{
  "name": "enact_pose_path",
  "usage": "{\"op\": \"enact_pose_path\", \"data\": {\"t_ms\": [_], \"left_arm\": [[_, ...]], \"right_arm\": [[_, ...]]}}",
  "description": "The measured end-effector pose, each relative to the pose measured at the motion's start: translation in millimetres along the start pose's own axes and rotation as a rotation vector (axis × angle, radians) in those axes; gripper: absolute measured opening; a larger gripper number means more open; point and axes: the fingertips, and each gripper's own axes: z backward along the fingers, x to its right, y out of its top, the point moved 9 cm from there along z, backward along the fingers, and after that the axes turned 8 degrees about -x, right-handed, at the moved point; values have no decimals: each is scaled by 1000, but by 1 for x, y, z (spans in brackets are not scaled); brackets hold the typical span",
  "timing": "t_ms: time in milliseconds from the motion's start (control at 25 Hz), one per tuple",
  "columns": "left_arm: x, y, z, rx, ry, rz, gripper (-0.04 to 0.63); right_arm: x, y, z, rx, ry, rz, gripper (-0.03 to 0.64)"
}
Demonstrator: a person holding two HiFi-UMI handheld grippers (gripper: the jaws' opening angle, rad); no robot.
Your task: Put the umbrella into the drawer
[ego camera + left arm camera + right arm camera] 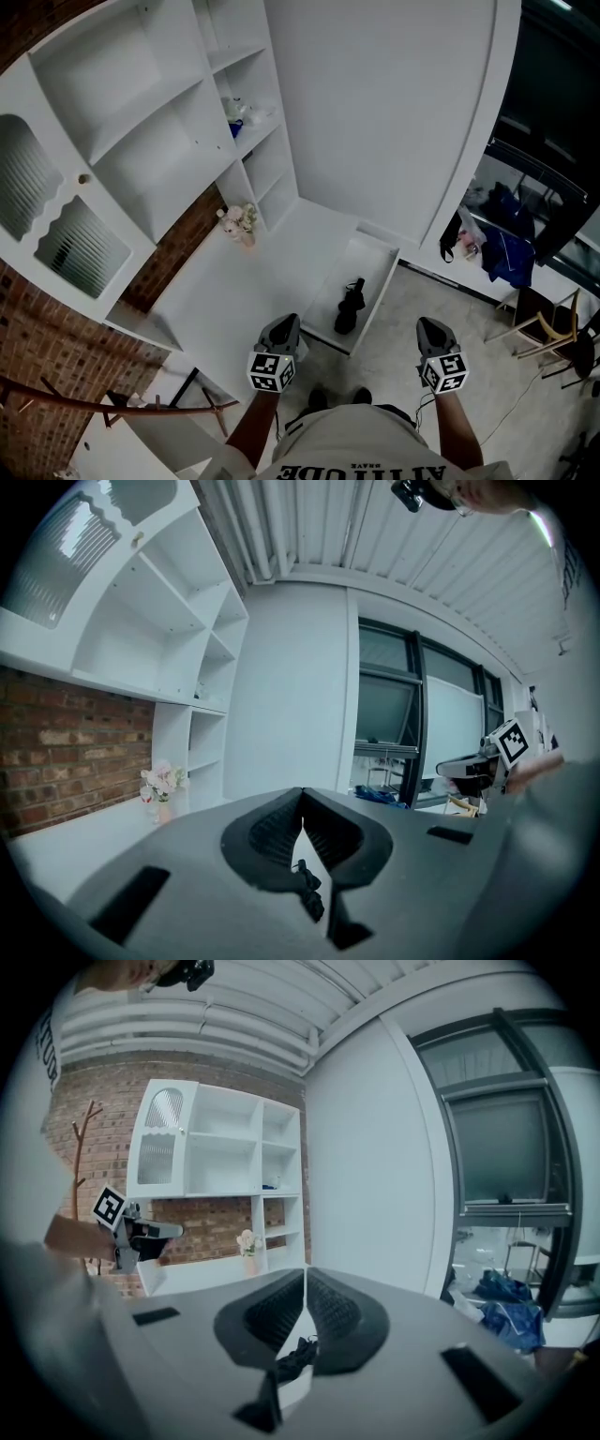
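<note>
Head view looking steeply down on a white built-in cabinet with a long white surface and open shelves against a brick wall. At the centre of the frame a white drawer (pixel 371 251) stands pulled out over the floor. A black folded umbrella (pixel 350 307) lies inside it, on the drawer bottom, nearer the lower end of the drawer than the upper. Nothing touches the umbrella.

Along the lower edge of the frame the person holds both tools in front of the body. The left gripper (pixel 285 323) sits just below the drawer's near corner, the right gripper (pixel 431 324) to the lower right, over bare floor and apart from the drawer. In each gripper's own view the jaws are pressed together with nothing pinched between them. The umbrella shows only as a small dark shape beyond them, low in the frame (pixel 309 894) (pixel 292 1361).

A small vase of pale flowers (pixel 242 223) stands on the surface at the upper left of the drawer, clear of it.

Judged from how things lie, the task as worded looks done: the umbrella is in the drawer and both grippers are free of it. The drawer is open, so at most pushing it closed may be left, though the task does not ask for that.
</note>
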Motion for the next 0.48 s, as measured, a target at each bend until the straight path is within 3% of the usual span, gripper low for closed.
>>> {"op": "enact_pose_path", "data": {"t_ms": [480], "left_arm": [[-3,-1,2,-4,7,4,26]], "right_arm": [[-2,4,-3,22,12,-39,34]]}}
